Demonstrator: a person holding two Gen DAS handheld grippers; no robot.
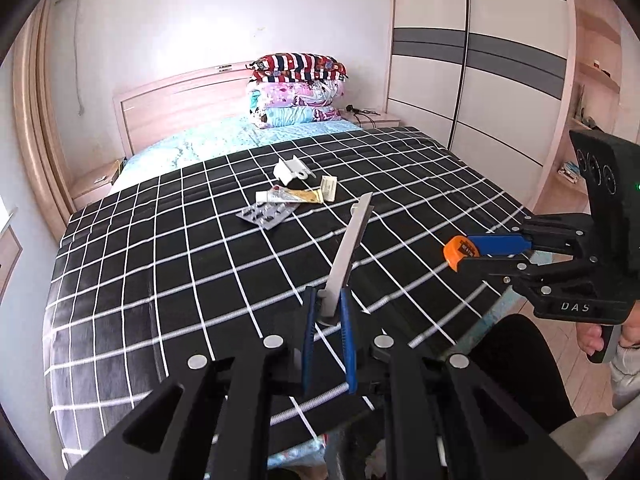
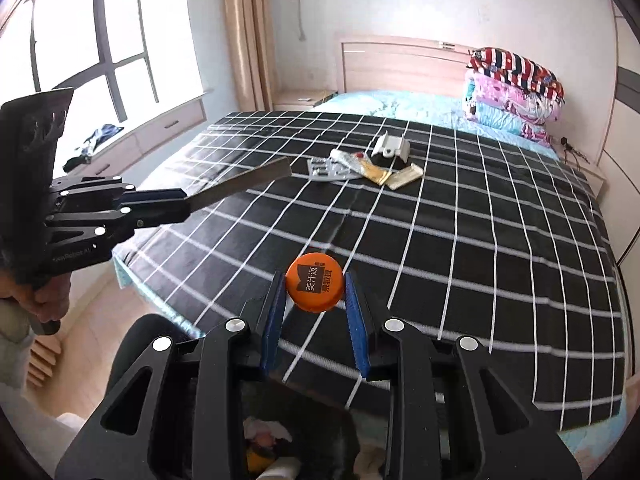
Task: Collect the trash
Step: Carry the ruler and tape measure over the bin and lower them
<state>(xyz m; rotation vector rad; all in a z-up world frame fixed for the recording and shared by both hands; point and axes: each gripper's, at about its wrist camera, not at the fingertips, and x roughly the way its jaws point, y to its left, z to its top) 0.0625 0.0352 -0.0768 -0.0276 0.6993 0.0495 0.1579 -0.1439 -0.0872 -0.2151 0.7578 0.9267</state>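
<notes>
The left claw (image 1: pixel 329 304) pinches a flat grey strip (image 1: pixel 349 248) by its near end between its blue pads (image 1: pixel 347 320); the strip juts up and forward over the bed. In the right wrist view the same strip (image 2: pixel 244 182) sticks out level from the left claw (image 2: pixel 182 206) toward the middle of the bed. The right claw (image 2: pixel 316 292) grips an orange cap (image 2: pixel 315 287) by its rim, one blue pad (image 2: pixel 276 304) on each side, the printed top facing the camera. From the left wrist view the cap (image 1: pixel 460 252) shows edge-on at the tip of the right claw (image 1: pixel 486 249), above the bed's near right edge.

More trash lies in a loose cluster near the middle of the bed: a silver blister pack (image 1: pixel 266 214), just beyond it a flattened tube (image 1: pixel 288 197), a small pale packet (image 1: pixel 329 188) beside the tube's far end, and a white plastic piece (image 1: pixel 290 172) behind them. The items touch or overlap one another.

They rest on a black blanket (image 1: pixel 160 264) with a white grid, which covers most of the bed; a light blue sheet (image 1: pixel 192 144) shows past it toward the headboard (image 1: pixel 176 104). Folded quilts (image 1: pixel 298 90) are stacked at the head. A wardrobe (image 1: pixel 472 60) stands on the right, a window (image 2: pixel 100 40) on the left. A hand (image 1: pixel 600 338) holds the right handle. Below the right claw, a dark bin (image 2: pixel 304 440) holds some crumpled items.
</notes>
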